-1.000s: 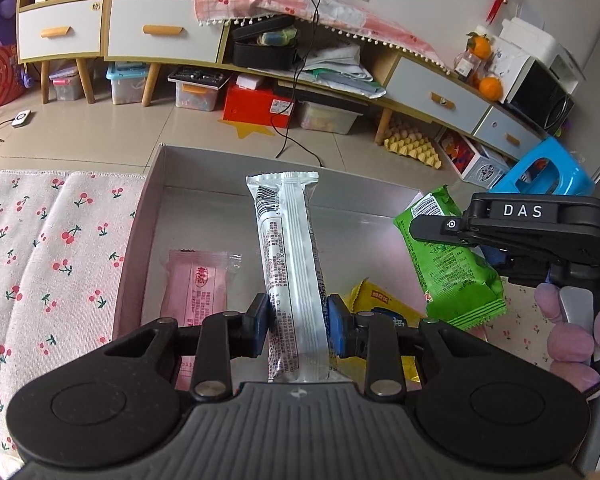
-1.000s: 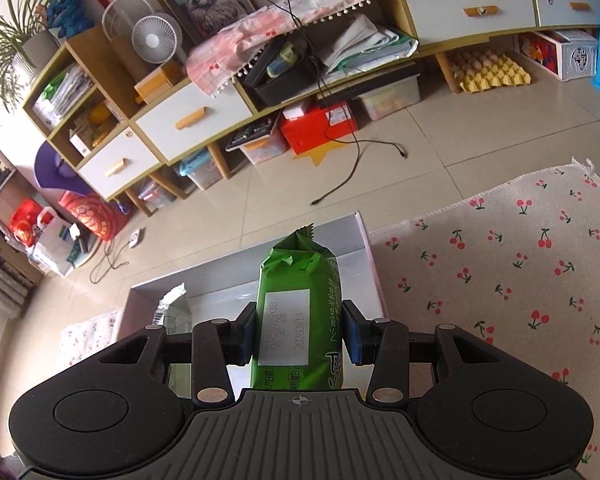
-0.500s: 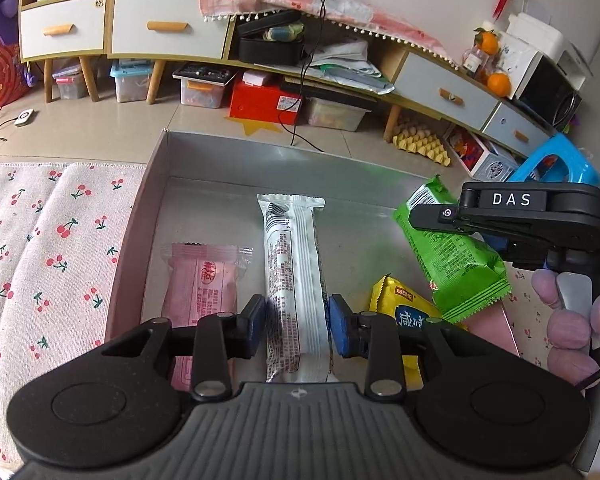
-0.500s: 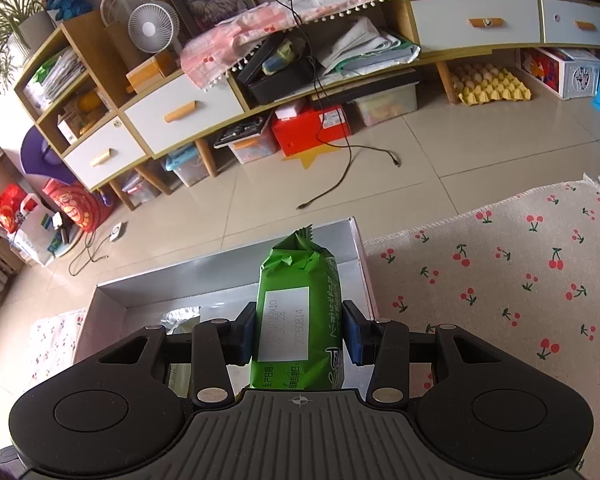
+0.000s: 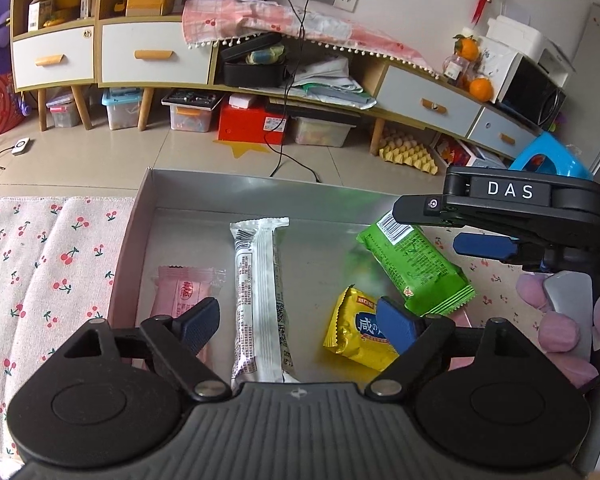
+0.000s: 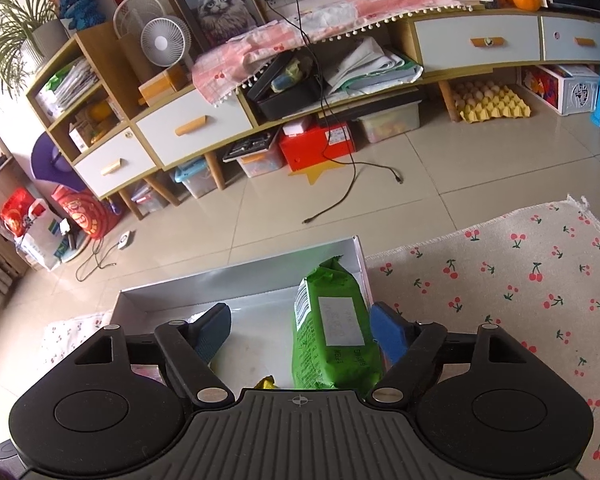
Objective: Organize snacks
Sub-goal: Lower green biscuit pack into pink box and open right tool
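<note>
Tools spread: left tool (image 5: 296, 322) over white bar (image 5: 260, 300), right tool (image 6: 300, 330) beside green packet (image 6: 332, 332).

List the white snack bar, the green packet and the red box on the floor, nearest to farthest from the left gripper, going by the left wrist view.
1. White snack bar, between the left gripper's open jaws.
2. Green packet, right side of the tray.
3. Red box, on the floor beyond the tray.

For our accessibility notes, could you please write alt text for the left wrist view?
The left tool stands open over a grey box, its jaws having just opened around a long white snack bar lying inside. Pink, yellow and green packets lie alongside.
</note>
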A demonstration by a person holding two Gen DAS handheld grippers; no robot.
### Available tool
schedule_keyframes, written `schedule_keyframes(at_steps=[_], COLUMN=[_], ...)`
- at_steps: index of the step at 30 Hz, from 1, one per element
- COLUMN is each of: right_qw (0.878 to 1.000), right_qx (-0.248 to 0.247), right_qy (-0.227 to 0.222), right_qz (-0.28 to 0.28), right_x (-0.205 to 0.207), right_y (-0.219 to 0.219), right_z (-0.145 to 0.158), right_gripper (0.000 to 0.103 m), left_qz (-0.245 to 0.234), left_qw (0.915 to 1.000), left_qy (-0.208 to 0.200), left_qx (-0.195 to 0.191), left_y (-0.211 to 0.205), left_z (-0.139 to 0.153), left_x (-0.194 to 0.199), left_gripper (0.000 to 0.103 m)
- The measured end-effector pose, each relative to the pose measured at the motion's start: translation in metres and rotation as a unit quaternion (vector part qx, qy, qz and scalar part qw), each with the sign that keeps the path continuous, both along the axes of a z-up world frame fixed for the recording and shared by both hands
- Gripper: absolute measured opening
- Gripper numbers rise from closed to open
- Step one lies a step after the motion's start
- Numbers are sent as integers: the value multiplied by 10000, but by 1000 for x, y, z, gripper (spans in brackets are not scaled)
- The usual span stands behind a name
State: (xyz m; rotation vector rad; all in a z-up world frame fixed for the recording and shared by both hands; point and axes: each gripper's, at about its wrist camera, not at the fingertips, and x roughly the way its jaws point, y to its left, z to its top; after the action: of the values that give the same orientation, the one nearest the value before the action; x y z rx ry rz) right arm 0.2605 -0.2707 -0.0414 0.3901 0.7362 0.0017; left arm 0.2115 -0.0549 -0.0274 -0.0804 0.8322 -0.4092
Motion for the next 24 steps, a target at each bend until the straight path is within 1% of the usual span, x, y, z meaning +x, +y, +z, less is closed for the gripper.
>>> schedule_keyframes(at_steps=[4, 9, 12, 19, 24], right_qw=[10000, 9999, 9998, 9998, 9998], right_qx=[-45, -39, -48, -102, -41], right_qy=[-44, -120, -146, -191, -202], right_qz=[-41, -99, -93, -6, -46], right_x=[-12, -31, -43, -74, -94], right_y=[-3, -9, -10, -12, -14], right_z=[10, 22, 28, 37, 39], right_gripper=[81, 82, 82, 84, 84], left_qz=[-29, -43, -53, -39, 2], left_qw=[10000, 10000, 9999, 9997, 9996], left_qy=[-78, -65, -85, -83, -54], left_qx=[46, 1, 51, 246, 289], left_y=[-2, 0, 2, 11, 17], left_z=[9, 18, 22, 25, 26], left_x=[-8, -18, -26, -45, -57], left_gripper=[90, 93, 94, 96, 99])
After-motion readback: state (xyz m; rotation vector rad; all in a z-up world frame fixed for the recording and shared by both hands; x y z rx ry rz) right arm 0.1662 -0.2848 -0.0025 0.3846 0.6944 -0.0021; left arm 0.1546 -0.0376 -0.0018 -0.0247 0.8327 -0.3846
